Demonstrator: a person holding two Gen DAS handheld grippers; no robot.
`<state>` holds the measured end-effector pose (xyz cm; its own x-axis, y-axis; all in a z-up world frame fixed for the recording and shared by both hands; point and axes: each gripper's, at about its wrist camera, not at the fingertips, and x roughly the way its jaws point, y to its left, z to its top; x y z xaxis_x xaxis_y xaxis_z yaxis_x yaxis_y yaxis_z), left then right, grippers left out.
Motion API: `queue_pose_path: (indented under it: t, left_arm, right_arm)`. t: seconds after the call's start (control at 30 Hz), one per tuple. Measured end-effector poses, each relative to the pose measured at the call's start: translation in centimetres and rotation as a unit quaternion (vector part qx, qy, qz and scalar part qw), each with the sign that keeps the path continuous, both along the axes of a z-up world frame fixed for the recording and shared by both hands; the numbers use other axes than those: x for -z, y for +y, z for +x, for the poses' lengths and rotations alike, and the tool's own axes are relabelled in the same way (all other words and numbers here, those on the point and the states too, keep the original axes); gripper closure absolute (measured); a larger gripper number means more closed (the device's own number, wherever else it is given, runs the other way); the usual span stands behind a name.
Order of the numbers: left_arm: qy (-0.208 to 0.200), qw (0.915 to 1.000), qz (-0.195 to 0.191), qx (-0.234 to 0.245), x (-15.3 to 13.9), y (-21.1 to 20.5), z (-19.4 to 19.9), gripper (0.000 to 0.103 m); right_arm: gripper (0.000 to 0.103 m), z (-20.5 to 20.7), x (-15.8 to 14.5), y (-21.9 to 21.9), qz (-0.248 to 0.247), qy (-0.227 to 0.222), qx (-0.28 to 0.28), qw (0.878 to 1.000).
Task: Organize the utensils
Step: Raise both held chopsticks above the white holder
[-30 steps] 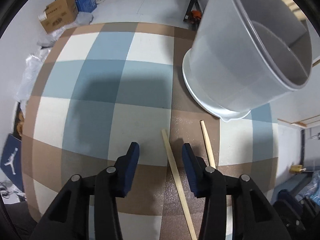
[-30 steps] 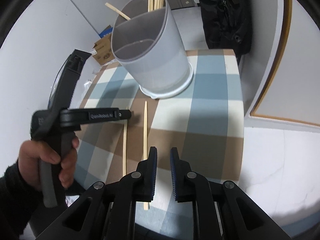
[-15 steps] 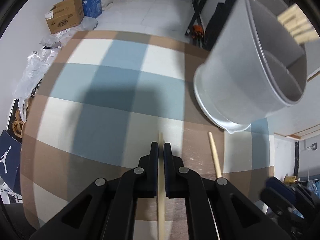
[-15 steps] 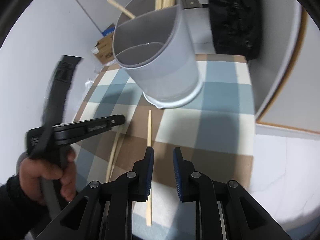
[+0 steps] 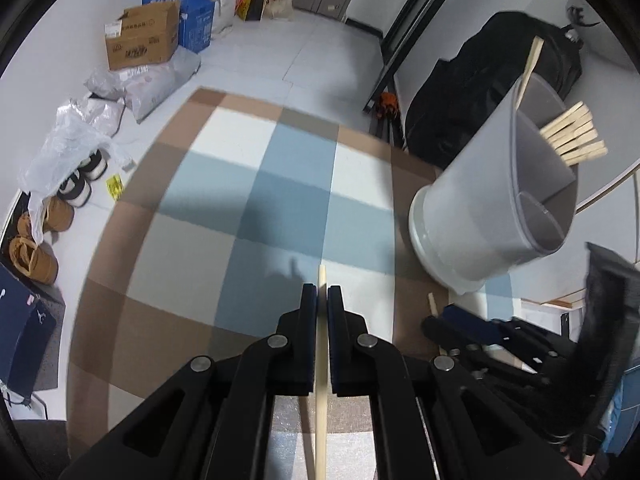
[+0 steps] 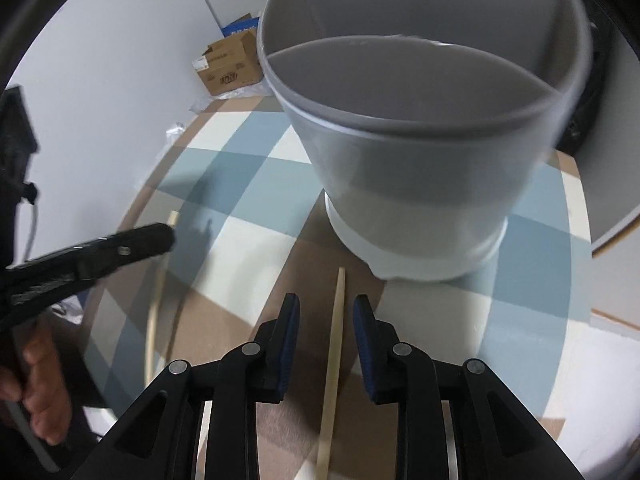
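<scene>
Nearest in the left wrist view: left gripper [image 5: 322, 300], fingers [image 5: 308, 312] clamped tight on a chopstick [image 5: 321, 380] w/ only its tip showing past the pads. It looks just clear of the checked cloth on the counter [image 5: 240, 208], tho can't tell for sure.

Right gripper [image 6: 326, 312]: fingers [image 6: 290, 320] narrow but opening, straddling a second chopstick [image 6: 335, 344] that lies flat on the cloth. Pads not touching it. Stick points toward the base of the grey utensil holder [image 6: 420, 168], tip just short of it.

Handling, my guess: thin wooden sticks, v. light, stiff, smooth enough to roll or pivot in a two-pad pinch. Best grabbed across the narrow width near mid-length, so neither end droops or swings; an end grip would let it seesaw. Flat on cloth, so the pads need to get right down to the fabric to catch it.

Further out: holder stands upright on the cloth, split into compartments; the near ones look empty, a far one has a bunch of chopsticks [image 5: 572, 136] leaning out. Beyond the counter edge: floor w/ cardboard box [image 5: 140, 40].
</scene>
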<state>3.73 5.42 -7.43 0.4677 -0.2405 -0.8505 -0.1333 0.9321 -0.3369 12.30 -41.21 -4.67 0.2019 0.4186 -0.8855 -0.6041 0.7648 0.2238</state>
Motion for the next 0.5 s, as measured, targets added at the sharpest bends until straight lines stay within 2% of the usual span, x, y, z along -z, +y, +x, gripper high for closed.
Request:
queue_pose_path:
  t: [0.07, 0.13, 0.2, 0.23, 0.4, 0.5]
  left_arm:
    - [-0.016, 0.9998, 0.010, -0.001, -0.5, -0.4, 0.0, 0.102]
    - [-0.031, 0.9995, 0.011, -0.002, -0.9, -0.1, 0.0, 0.102]
    - [-0.044, 0.9989, 0.014, -0.005, -1.3, -0.1, -0.2, 0.102]
    - [-0.050, 0.9986, 0.015, -0.006, -1.5, 0.1, -0.3, 0.102]
    - [-0.079, 0.9966, 0.019, -0.011, -2.8, 0.8, -0.5, 0.102]
    - [-0.095, 0.9953, 0.011, -0.018, -3.8, 1.4, -0.7, 0.102]
  right_arm:
    - [0.077, -0.2, 0.3, 0.7, -0.010, -0.003, -0.005, 1.000]
    - [0.083, -0.3, 0.4, 1.2, -0.020, -0.016, -0.004, 1.000]
    - [0.097, -0.3, 0.4, 1.3, -0.025, -0.021, 0.004, 0.999]
    - [0.099, -0.3, 0.4, 1.2, -0.026, -0.022, 0.007, 0.999]
    - [0.099, -0.8, -0.3, 0.7, -0.013, -0.044, 0.002, 0.999]
    - [0.099, -1.5, -2.1, 0.0, 0.011, -0.068, 0.003, 0.998]
